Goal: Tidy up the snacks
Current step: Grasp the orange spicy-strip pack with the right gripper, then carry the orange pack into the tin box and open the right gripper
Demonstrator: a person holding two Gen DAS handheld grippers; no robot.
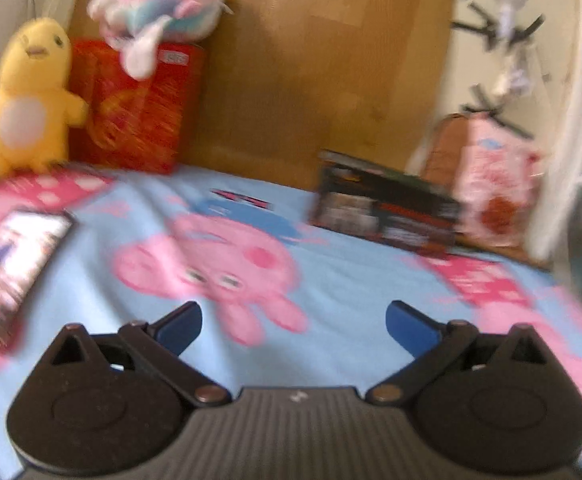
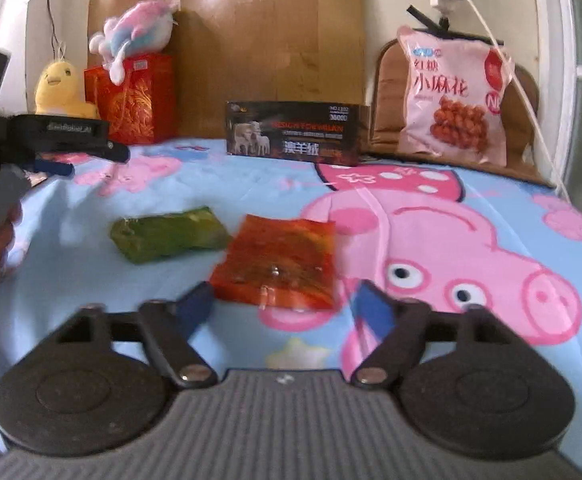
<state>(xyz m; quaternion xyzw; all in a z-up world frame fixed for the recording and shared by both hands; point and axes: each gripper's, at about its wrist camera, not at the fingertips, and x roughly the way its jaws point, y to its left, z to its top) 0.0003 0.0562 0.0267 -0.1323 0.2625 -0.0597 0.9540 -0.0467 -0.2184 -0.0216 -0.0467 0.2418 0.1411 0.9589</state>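
Distance is short: red packet (image 2: 277, 266) lies just ahead of my right tongs (image 2: 287, 308) (part open, empty), left tongs (image 1: 294, 328) open, empty.

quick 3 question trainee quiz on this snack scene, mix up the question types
1. True or false: the orange-red packet lies flat on the bedsheet just ahead of the right hand-held gripper.
2. Which snack leans upright at the back right? A) green packet B) pink snack bag C) red box
3. Fill in: on top of the red box sits a pink and blue ____.

Key: 1 true; 2 B; 3 plush toy
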